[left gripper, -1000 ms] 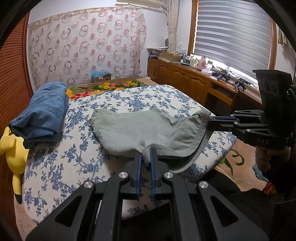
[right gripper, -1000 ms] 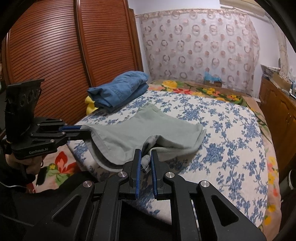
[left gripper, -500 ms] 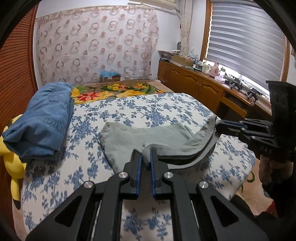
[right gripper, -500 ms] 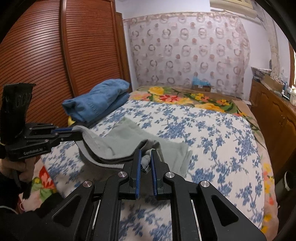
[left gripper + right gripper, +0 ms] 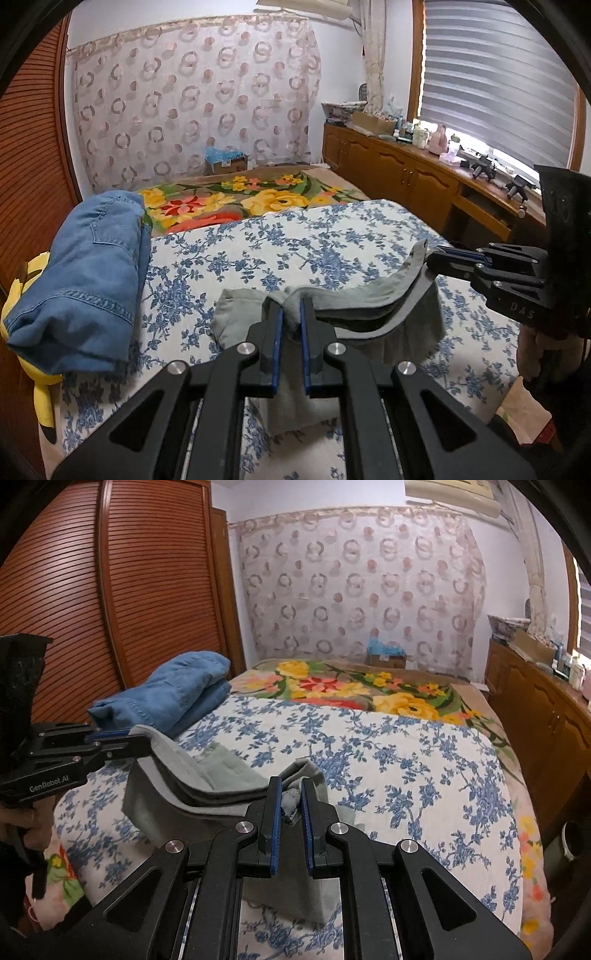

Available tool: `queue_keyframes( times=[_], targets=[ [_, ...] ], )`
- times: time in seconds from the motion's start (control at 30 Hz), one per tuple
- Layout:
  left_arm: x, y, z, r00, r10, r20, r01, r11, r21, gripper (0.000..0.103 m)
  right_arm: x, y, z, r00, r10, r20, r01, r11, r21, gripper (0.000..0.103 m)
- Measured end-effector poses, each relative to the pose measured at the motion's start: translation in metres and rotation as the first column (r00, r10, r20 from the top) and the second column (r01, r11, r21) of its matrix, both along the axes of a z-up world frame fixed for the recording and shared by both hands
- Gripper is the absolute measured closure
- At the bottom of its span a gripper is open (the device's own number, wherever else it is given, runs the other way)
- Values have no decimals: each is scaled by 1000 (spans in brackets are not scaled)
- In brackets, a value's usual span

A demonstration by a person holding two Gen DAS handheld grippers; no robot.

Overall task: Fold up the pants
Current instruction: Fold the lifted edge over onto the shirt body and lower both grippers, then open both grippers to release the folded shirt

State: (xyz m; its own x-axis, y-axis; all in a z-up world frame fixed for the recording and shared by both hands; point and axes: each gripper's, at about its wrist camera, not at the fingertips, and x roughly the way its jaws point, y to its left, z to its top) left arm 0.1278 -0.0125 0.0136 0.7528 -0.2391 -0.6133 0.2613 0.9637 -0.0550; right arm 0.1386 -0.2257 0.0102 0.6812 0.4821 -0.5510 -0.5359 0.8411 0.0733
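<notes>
Grey-green pants (image 5: 354, 299) hang between my two grippers above the blue-flowered bedspread (image 5: 280, 254). My left gripper (image 5: 290, 314) is shut on one bunched corner of the pants' edge. My right gripper (image 5: 291, 794) is shut on the other corner (image 5: 291, 801). The edge sags in a curve between them, and the rest of the cloth hangs down onto the bed. In the left wrist view the right gripper (image 5: 432, 258) shows at the right. In the right wrist view the left gripper (image 5: 142, 744) shows at the left, with the pants (image 5: 207, 775) beside it.
Folded blue jeans (image 5: 85, 273) lie at the bed's left side on a yellow plush toy (image 5: 26, 295). A flowered blanket (image 5: 236, 195) covers the far end. A slatted wooden wardrobe (image 5: 110, 590) stands left, a wooden cabinet (image 5: 424, 184) with clutter right.
Both grippers have lifted the held edge and carried it forward over the bed. The pants now fold over themselves, and less flat cloth shows ahead.
</notes>
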Motion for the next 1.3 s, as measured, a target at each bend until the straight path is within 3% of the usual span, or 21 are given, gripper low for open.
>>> queue_keyframes(
  times=[0.33, 0.67, 0.77, 0.93, 1.03, 1.1, 1.17, 1.3],
  targets=[
    [11, 11, -28, 996, 26, -81, -29, 999, -26, 96, 17, 8, -28, 997, 2, -78, -4, 1000, -23, 95],
    [2, 10, -26, 997, 21, -74, -21, 1000, -11, 91, 24, 5, -31, 996, -9, -90, 10, 1000, 5, 95],
    [0, 8, -22, 998, 20, -57, -20, 1000, 5, 84, 25, 4, -29, 996, -12, -87, 14, 1000, 16, 94],
    [1, 13, -16, 999, 19, -43, -20, 1000, -14, 63, 27, 3, -27, 996, -9, -85, 11, 1000, 24, 93],
    [0, 12, -16, 999, 15, -40, -16, 1000, -14, 59, 27, 6, -28, 997, -12, -81, 12, 1000, 8, 92],
    [-1, 12, -20, 999, 6, -49, -7, 1000, -16, 58, 27, 6, -27, 997, -12, -80, 13, 1000, 11, 87],
    [-4, 11, -28, 998, 10, -59, -10, 1000, -5, 57, 27, 4, -27, 997, -18, -75, 20, 1000, 14, 70],
    [-9, 10, -46, 995, 9, -100, -9, 1000, 9, 57, 25, -7, -27, 996, -50, -73, 52, 998, 25, 66]
  ],
)
